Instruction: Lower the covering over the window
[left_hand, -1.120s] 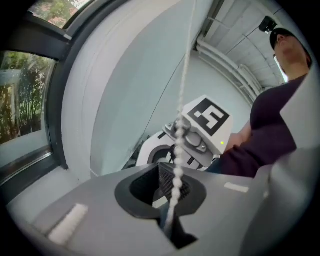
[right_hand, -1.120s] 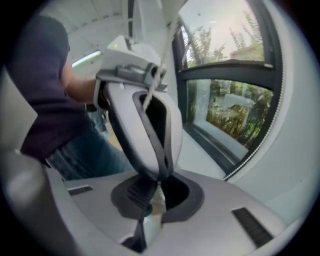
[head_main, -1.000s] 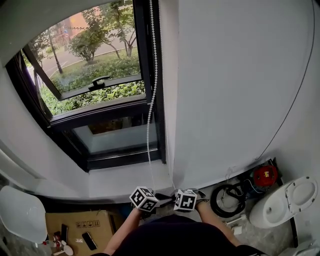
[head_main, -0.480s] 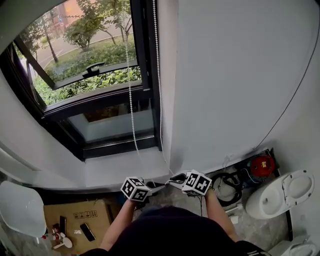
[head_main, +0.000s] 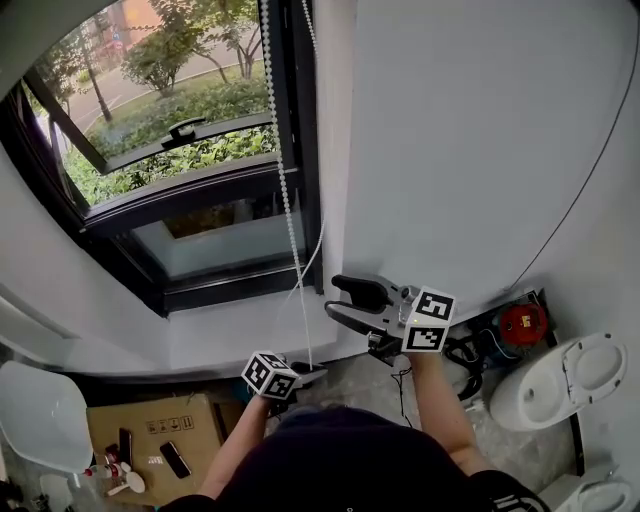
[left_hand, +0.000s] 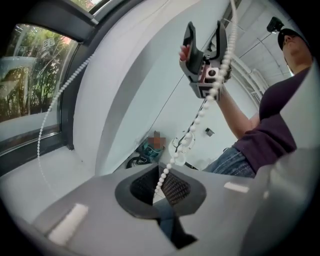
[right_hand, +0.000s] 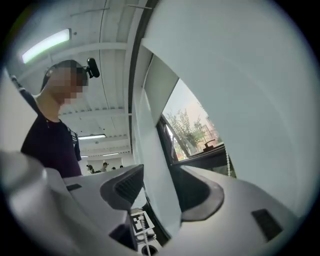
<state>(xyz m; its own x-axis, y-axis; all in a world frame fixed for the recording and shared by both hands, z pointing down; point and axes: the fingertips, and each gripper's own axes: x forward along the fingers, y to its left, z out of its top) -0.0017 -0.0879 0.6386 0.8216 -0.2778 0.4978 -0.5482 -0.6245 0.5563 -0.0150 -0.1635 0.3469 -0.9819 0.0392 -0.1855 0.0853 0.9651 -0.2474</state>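
A white bead chain (head_main: 283, 190) hangs down in front of the dark-framed window (head_main: 200, 180). The covering itself is out of view. My left gripper (head_main: 310, 372) is low by the sill, shut on the chain; in the left gripper view the beads (left_hand: 165, 170) run up from between its closed jaws (left_hand: 161, 187). My right gripper (head_main: 332, 296) is raised beside the wall corner, pointing left. Its jaws have just been opening and nothing is between them (right_hand: 160, 190). It also shows open in the left gripper view (left_hand: 205, 42), with the chain passing beside it.
The white windowsill (head_main: 240, 338) lies below the window, and a white wall (head_main: 470, 150) fills the right. On the floor are a toilet (head_main: 570, 385), a red device (head_main: 518, 325), a black cable coil (head_main: 462, 355) and a cardboard box (head_main: 160, 440).
My right gripper rose from beside the left one near the sill and opened. The bead chain swung. The left gripper stayed low, shut on the chain.
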